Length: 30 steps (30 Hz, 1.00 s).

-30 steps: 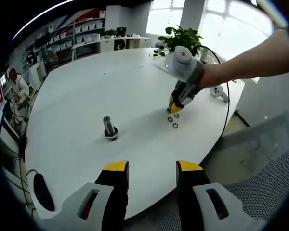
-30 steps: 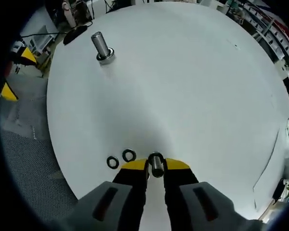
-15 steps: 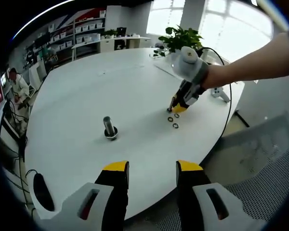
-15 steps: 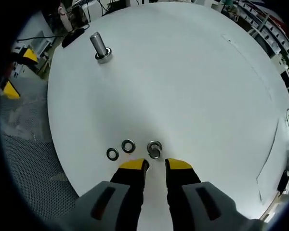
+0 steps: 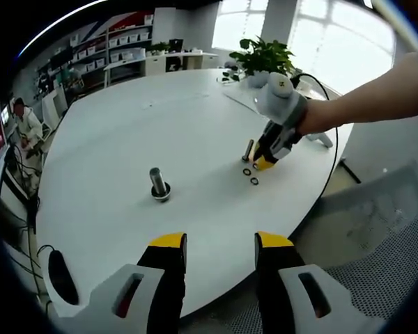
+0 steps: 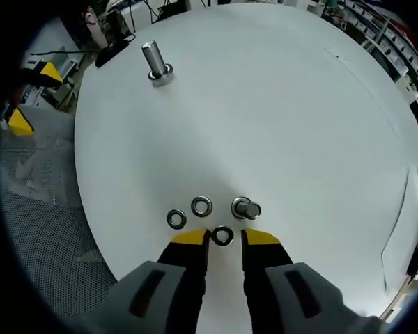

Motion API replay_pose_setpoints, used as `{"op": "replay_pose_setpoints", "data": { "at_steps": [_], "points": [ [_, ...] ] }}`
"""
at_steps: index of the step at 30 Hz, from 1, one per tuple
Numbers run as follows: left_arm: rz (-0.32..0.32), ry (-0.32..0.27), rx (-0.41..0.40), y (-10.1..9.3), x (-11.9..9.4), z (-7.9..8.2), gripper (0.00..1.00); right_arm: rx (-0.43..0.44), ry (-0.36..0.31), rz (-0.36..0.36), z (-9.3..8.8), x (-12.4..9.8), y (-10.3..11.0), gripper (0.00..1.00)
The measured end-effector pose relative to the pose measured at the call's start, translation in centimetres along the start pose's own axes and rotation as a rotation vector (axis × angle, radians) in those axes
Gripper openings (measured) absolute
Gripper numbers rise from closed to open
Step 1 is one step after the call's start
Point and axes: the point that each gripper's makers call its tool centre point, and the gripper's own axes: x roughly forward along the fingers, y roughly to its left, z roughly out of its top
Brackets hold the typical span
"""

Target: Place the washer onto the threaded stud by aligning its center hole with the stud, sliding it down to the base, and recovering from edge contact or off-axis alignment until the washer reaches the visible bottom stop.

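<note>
Right tongs [image 6: 223, 236] spread around flat washer [image 6: 223, 235] at table [image 6: 279, 104] edge. Stud [image 6: 246, 209] upright just ahead, wide bare table beyond. Left tongs [image 5: 212, 241] spread, holding nothing.

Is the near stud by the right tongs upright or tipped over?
Upright: the near stud stands on its base on the table, beside three loose washers.
</note>
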Motion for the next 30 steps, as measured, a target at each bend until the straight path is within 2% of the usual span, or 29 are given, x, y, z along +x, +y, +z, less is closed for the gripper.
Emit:
{"op": "replay_pose_setpoints", "data": {
  "at_steps": [3, 7, 11, 19, 25, 30],
  "points": [
    [-0.001, 0.003, 0.001, -0.05, 0.00, -0.05, 0.37, -0.081, 0.012, -0.020, -0.21, -0.09, 0.12, 0.19],
    [0.000, 0.000, -0.001, -0.05, -0.06, 0.01, 0.37, -0.048, -0.003, -0.012, -0.38, -0.12, -0.04, 0.17],
    [0.000, 0.001, -0.001, -0.02, -0.01, -0.03, 0.37, -0.082, -0.007, -0.014, -0.62, -0.14, 0.11, 0.16],
    [0.000, 0.003, -0.002, -0.04, -0.01, -0.09, 0.37, -0.072, -0.014, -0.012, -0.86, -0.17, 0.11, 0.16],
    [-0.002, 0.001, -0.003, -0.07, 0.00, 0.01, 0.37, -0.037, 0.013, -0.012, -0.75, -0.13, 0.23, 0.17],
    [-0.001, -0.006, -0.011, -0.05, -0.08, 0.11, 0.38, -0.067, 0.034, -0.022, -0.75, -0.08, 0.28, 0.18]
  ]
}}
